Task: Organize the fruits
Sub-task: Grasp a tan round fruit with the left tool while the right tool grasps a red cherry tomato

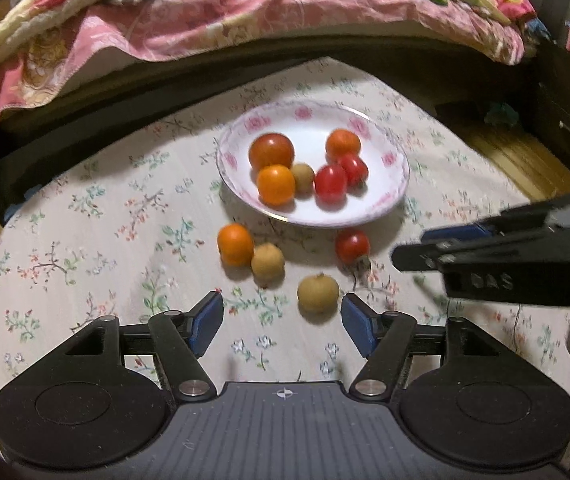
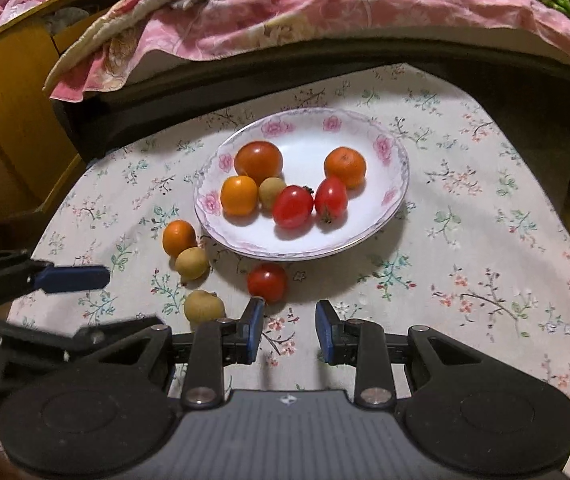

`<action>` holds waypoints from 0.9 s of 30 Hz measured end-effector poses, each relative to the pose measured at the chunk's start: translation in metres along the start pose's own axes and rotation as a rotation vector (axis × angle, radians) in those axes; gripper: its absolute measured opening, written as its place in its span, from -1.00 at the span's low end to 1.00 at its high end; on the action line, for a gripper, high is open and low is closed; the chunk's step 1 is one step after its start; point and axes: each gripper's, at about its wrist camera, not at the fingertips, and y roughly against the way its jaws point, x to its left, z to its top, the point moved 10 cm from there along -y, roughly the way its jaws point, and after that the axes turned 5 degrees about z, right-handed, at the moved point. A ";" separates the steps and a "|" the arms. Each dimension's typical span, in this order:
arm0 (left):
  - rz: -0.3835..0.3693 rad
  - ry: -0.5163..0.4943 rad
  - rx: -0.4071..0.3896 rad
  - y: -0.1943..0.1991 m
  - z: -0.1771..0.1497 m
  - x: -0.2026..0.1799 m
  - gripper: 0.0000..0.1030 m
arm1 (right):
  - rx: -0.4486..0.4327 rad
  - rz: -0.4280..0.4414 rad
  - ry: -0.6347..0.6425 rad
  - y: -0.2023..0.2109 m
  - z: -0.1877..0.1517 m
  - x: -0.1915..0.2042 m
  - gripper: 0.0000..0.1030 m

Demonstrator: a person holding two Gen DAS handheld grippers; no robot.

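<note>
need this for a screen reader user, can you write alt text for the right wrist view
A white floral plate holding six small fruits sits on a flowered tablecloth, with four more fruits loose in front of it. The open right hand-held gripper points at a loose red tomato, and the left hand-held gripper enters from the left edge.
</note>
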 end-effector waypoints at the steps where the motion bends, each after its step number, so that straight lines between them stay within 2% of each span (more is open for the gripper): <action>1: -0.002 -0.005 0.004 -0.001 -0.001 -0.001 0.40 | 0.005 0.005 -0.004 -0.003 0.000 0.000 -0.37; 15: -0.022 -0.043 0.034 -0.013 -0.011 -0.007 0.42 | 0.044 0.011 0.036 -0.044 0.008 0.011 -0.34; 27: -0.057 -0.035 0.032 -0.029 -0.006 -0.019 0.42 | 0.066 0.048 0.020 -0.036 0.005 -0.001 -0.39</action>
